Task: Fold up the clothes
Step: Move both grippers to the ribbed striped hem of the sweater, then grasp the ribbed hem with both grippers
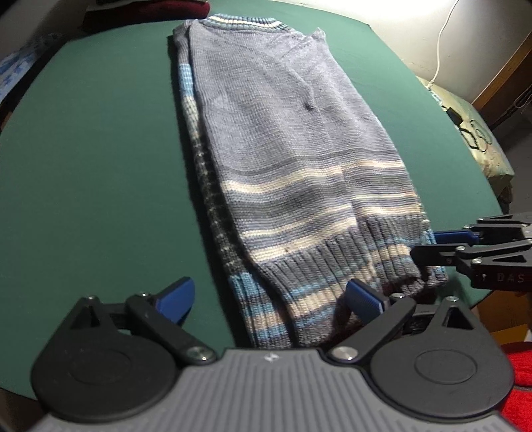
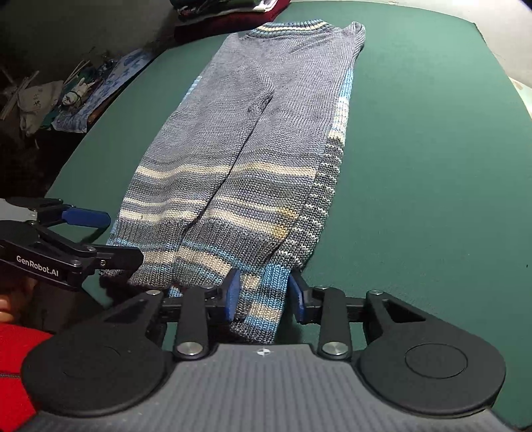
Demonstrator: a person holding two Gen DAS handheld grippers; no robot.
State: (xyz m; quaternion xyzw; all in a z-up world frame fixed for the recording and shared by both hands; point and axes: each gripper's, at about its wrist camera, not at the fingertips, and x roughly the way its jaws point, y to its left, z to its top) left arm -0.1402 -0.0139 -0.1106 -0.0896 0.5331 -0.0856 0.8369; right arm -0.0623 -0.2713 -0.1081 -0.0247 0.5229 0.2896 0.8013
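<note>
Sweater (image 1: 286,159) is lying flat on the green tabletop (image 1: 93,172), grey-blue knit with cream and light blue stripes, both sleeves folded in over the body so it makes 1 long narrow strip. The striped collar sits at 12 o'clock, far end of the tabletop, and the ribbed hem and cuffs are at 6 o'clock, right by the tools. The left tool (image 1: 269,299) is released, its 2 blue pads spread wide: the pad at 3 o'clock sits right at the ribbed hem, whether it actually touches I can't tell, and the pad at 9 o'clock is over bare green, apart from the knit. The right tool (image 2: 264,294) has its pads drawn in around the hem corner, with a strip of the blue-and-cream ribbing running between them. The pad at 9 o'clock looks to be against the knit, but there's a sliver of green showing by the pad at 3 o'clock, so it's not clenched on the fabric. In the right wrist view the left tool shows up at 9 o'clock beside the sleeve cuff. A pile of dark red cloth (image 2: 219,23) sits past the collar at 12 o'clock, and a white cable (image 1: 440,43) hangs at about 1 o'clock in the left wrist view. A red sleeve (image 2: 15,359) shows at 8 o'clock.
</note>
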